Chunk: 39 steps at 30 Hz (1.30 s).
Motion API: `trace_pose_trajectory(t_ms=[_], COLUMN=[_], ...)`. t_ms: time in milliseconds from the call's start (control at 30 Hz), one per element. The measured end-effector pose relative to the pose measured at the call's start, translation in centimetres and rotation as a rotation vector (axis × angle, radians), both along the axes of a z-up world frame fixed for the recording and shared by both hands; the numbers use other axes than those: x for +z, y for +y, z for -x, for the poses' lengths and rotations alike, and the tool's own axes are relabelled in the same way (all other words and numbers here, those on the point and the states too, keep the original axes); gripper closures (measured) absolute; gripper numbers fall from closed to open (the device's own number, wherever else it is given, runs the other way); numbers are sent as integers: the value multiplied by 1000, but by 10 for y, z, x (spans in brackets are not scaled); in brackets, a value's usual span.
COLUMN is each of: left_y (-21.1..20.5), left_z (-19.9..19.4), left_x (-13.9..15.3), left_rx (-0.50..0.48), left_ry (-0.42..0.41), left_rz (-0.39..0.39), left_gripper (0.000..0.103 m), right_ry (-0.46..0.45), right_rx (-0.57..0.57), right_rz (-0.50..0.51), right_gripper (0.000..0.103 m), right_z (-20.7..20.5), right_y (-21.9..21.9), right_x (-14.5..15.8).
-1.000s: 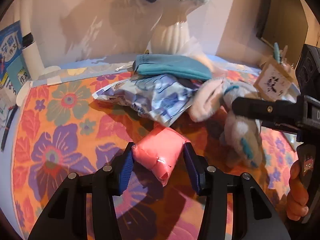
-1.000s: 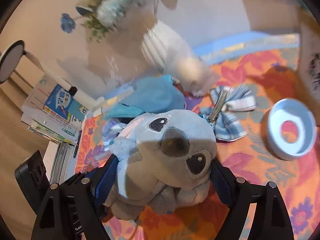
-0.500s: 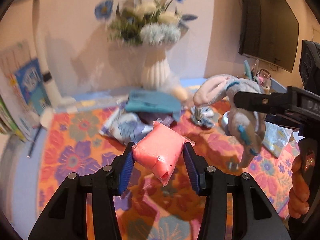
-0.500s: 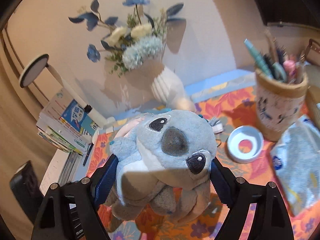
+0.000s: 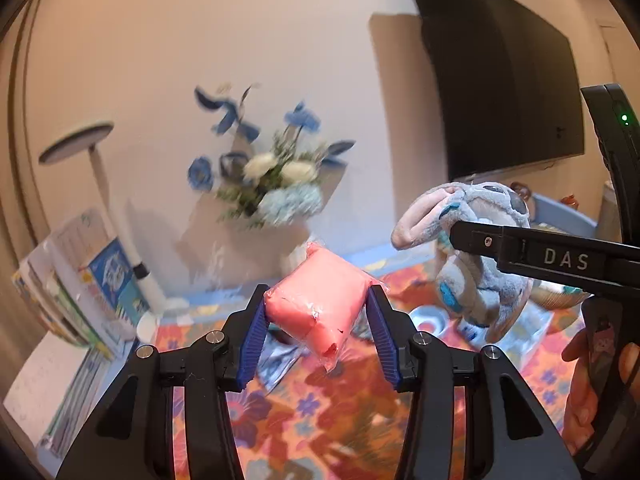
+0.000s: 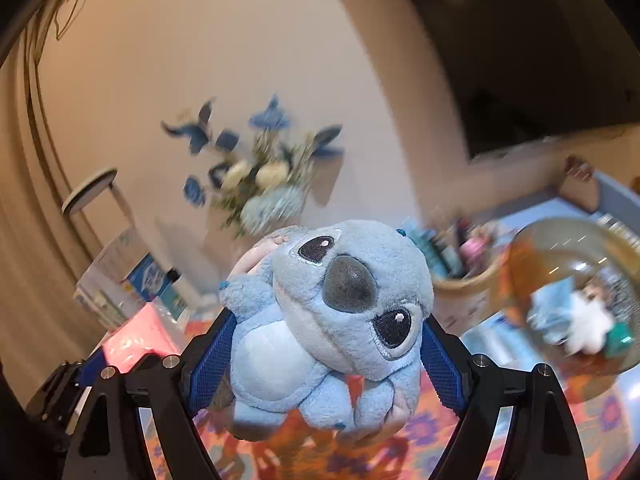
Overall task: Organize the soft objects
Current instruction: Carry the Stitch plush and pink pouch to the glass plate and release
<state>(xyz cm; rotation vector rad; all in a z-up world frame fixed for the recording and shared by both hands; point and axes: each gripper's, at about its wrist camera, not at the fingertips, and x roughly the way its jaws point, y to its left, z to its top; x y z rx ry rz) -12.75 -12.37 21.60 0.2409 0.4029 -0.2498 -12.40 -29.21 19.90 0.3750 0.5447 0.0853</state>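
My left gripper [image 5: 317, 336] is shut on a pink soft packet [image 5: 318, 304] wrapped in clear film and holds it high above the flowered tablecloth [image 5: 320, 412]. My right gripper [image 6: 324, 354] is shut on a blue plush toy [image 6: 332, 320] with big dark eyes, also lifted in the air. In the left wrist view the plush toy [image 5: 476, 256] hangs at the right, clamped by the right gripper's finger. The pink packet [image 6: 136, 336] shows at the lower left of the right wrist view.
A white vase of blue and white flowers [image 5: 272, 184] stands at the back by the wall. Books [image 5: 80, 280] are stacked at the left. A round basket [image 6: 572, 300] with soft items sits at the right, blurred. A white ring dish [image 5: 428, 316] lies on the cloth.
Both grippers have risen well above the table with their objects held. The views tilted upward; the pile of pouches and packets dropped out of sight and a basket came into the right view.
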Motion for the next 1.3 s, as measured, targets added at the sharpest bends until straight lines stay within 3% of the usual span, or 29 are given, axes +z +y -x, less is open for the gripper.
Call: trace_pose_trajectory(t_ms=[200, 333, 567, 833, 900, 967, 1000, 1033, 1300], left_y=[-46, -85, -171, -253, -263, -270, -271, -270, -237], left_z=[8, 0, -40, -93, -98, -100, -101, -101, -97], left_x=[10, 12, 6, -46, -54, -60, -61, -61, -50], left_rx=[-59, -133, -323, -457, -479, -495, -489, -485, -472], left_ry=[-45, -29, 109, 307, 326, 335, 336, 327, 311], left_rz=[-22, -25, 42, 103, 113, 128, 131, 139, 188], left_gripper=[58, 58, 58, 58, 57, 47, 30, 21, 21], right_ry=[-67, -84, -54, 117, 150, 174, 186, 192, 157], right_rx=[-126, -221, -424, -533, -528, -531, -533, -531, -518], right_rz=[47, 59, -3, -102, -99, -96, -95, -95, -66], right_gripper=[18, 18, 18, 17, 16, 15, 15, 15, 15], right_z=[21, 32, 44, 22, 14, 9, 4, 2, 10], right_y=[-45, -84, -184, -258, -263, -266, -268, -268, -260], right_x=[22, 30, 20, -39, -48, -55, -57, -59, -49])
